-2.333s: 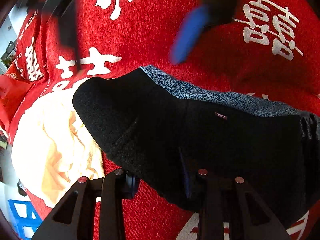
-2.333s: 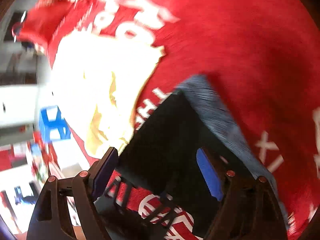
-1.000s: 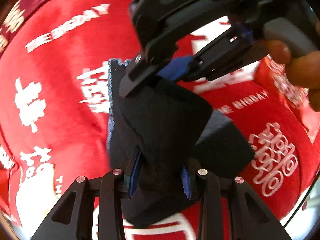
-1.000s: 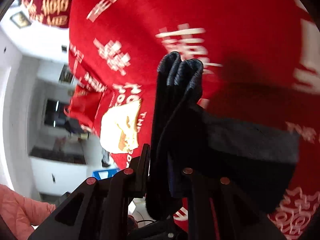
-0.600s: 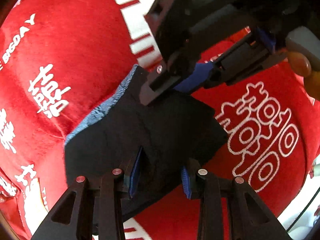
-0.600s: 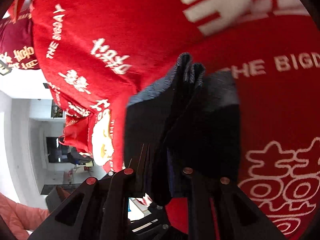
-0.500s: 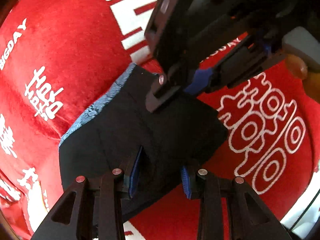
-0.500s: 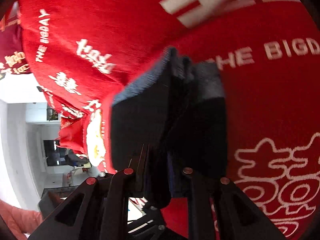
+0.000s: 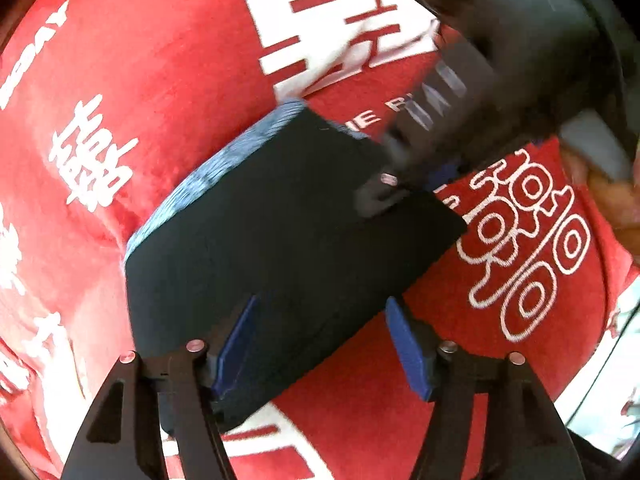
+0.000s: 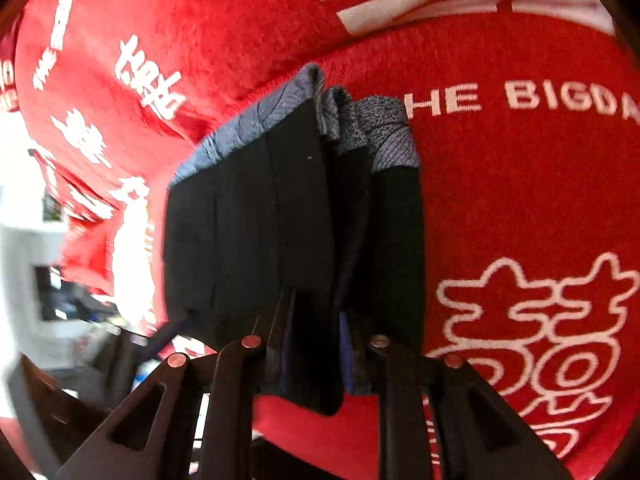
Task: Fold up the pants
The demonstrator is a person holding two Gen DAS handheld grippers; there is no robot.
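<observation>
The black pants with a blue-grey patterned waistband lie folded into a thick rectangle on the red cloth. My left gripper is open, its blue pads wide apart over the near edge of the bundle. My right gripper is shut on the folded layers of the pants. It also shows blurred at the far corner of the bundle in the left wrist view.
A red plush cloth with white characters and "THE BIGDAY" lettering covers the whole surface. A pale yellow garment lies at the left. The cloth's edge and a white floor show at the lower right.
My left gripper has opened and let go of the pants. The bundle has come down flat onto the red cloth. My right gripper stays shut on it.
</observation>
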